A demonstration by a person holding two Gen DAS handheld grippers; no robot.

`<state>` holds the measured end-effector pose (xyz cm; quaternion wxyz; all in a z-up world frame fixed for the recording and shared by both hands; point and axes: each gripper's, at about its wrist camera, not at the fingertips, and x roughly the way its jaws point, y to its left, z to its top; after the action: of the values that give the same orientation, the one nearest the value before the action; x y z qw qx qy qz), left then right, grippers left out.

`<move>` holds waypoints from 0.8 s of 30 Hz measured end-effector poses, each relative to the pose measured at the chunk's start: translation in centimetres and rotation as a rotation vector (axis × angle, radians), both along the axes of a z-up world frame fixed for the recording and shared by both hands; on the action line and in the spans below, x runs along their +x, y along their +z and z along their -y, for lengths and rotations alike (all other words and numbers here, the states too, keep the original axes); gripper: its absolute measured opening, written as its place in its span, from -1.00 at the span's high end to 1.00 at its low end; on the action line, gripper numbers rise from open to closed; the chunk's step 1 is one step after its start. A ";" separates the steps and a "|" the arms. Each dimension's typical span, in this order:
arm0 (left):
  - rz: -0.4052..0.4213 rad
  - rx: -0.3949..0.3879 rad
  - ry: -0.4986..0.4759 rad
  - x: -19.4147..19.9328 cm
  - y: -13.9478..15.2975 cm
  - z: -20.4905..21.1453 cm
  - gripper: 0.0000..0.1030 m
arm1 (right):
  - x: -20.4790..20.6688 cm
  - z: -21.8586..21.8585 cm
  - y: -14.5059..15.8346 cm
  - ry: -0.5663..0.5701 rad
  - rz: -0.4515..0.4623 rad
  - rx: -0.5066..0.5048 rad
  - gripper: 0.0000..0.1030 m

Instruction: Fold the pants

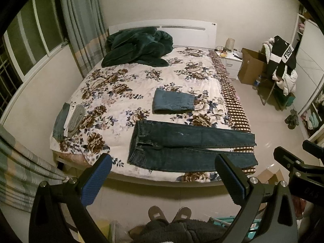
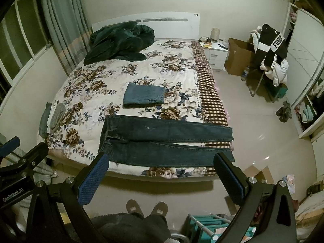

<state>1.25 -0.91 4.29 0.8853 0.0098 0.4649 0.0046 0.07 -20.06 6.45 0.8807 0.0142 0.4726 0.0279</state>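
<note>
Right now your left claw [image 1: 163,174] hangs with its fingers spread wide, gripping nothing, off the foot of the bed [image 1: 125,75]. Your right claw [image 2: 162,173] is likewise spread apart and holding nothing. The dark jeans [image 1: 190,147] lie flat along the bed's near edge, waistband at 9 o'clock, legs running to 3 o'clock. In the right wrist view the claw's fingertips overlap the jeans' lower edge, hiding the waistband corner and one hem. At 12 o'clock from the jeans sits a folded denim piece [image 1: 173,101], apart from them. At 9 o'clock a small clothes pile [image 1: 68,121] hugs the bed's edge; items hard to make out. A dark green blanket [image 1: 137,46] is bunched at the headboard. Your slippers [image 1: 170,212] are partly cut off by your dark clothing.
</note>
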 end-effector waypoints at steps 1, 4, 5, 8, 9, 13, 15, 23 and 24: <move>-0.003 -0.001 0.004 0.0 -0.6 -0.1 -1.00 | 0.2 0.3 -0.6 0.005 -0.003 0.002 -1.00; -0.009 -0.002 0.014 0.3 -1.3 0.1 -1.00 | 1.0 1.0 -2.1 0.014 -0.015 0.008 -1.00; -0.006 -0.001 0.020 0.9 -1.4 0.3 -1.00 | 1.3 1.2 -2.2 0.015 -0.021 0.010 -1.00; 0.029 0.019 0.061 1.3 -2.8 -0.3 -1.00 | 2.7 1.8 -3.6 0.008 -0.031 0.007 -1.00; 0.050 0.022 0.090 2.1 -3.3 -0.7 -1.00 | 3.2 2.2 -4.3 0.001 -0.032 0.006 -1.00; 0.084 0.052 0.162 5.7 -5.9 -1.4 -1.00 | 6.7 4.2 -7.8 -0.046 -0.049 0.014 -1.00; 0.080 0.070 0.190 7.5 -8.0 -1.7 -1.00 | 9.0 5.6 -10.3 -0.086 -0.067 0.012 -1.00; -0.123 0.063 0.260 19.3 -20.7 -2.9 -1.00 | 20.9 10.7 -23.7 -0.254 -0.197 0.039 -1.00; -0.162 0.069 0.280 21.6 -23.3 -3.3 -1.00 | 22.4 11.0 -25.5 -0.272 -0.212 0.035 -1.00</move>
<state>22.83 2.36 -18.98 0.8349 -0.0243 0.5309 0.1431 22.49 -31.10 -19.01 0.8213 0.0961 0.5559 -0.0847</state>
